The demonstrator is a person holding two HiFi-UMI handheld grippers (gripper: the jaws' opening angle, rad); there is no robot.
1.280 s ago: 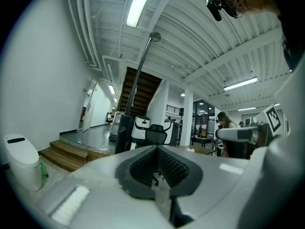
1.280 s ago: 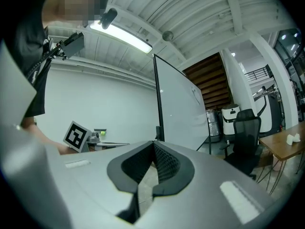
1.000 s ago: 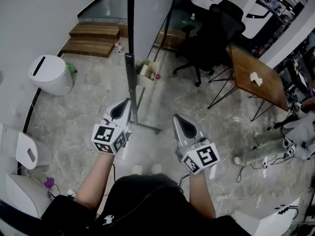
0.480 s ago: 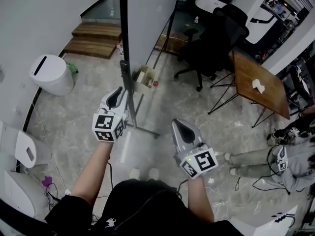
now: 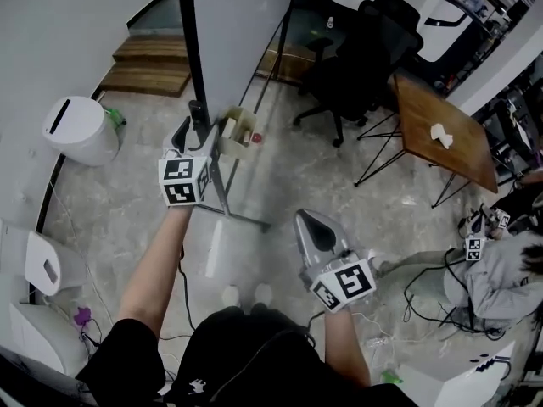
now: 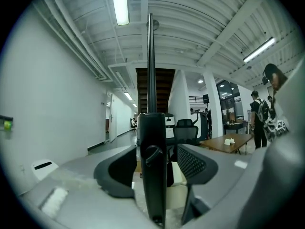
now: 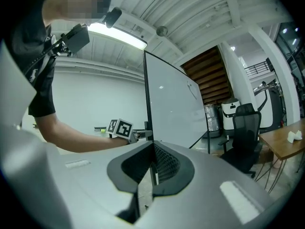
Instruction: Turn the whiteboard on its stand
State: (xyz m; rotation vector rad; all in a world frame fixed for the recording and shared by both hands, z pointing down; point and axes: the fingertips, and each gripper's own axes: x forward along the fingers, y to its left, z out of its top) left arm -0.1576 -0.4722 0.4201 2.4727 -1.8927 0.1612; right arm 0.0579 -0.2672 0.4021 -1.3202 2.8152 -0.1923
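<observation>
Whiteboard (image 5: 242, 24) stands upright on its stand on the marble-pattern floor (image 5: 127, 202), straight ahead of the person. From the head view its white face runs away toward the top of the frame. The left gripper view meets it edge-on, as a thin dark line rising to the ceiling.

Left hand-held gripper (image 5: 192, 136): held out level at the stand's black post (image 6: 152, 175), arm stretched forward.
- Jaws spread wide; they have just been opening.
- The post stands between them with a small black knob (image 6: 152, 155) facing the camera. There is a clear gap on the right-hand side and the left pad is close by, so this is no pinch.

Right hand-held gripper (image 5: 312, 224): held low and nearer the body, well apart from the stand.
- Jaws pressed together — nothing between them.
- Its view looks across at the board's white face and at the left arm reaching to the post.

A small tray (image 5: 238, 131) hangs at the board's lower edge just beside the post and holds a few small items, too small to identify.

Surroundings:
- black office chair (image 5: 356, 66) behind the board to the right
- wooden table (image 5: 441, 130) beyond the chair, with a white crumpled scrap on it
- white bin (image 5: 78, 130) to the left
- wooden steps (image 5: 148, 62) at the back
- a person (image 5: 501, 270) sitting on the floor at far right
</observation>
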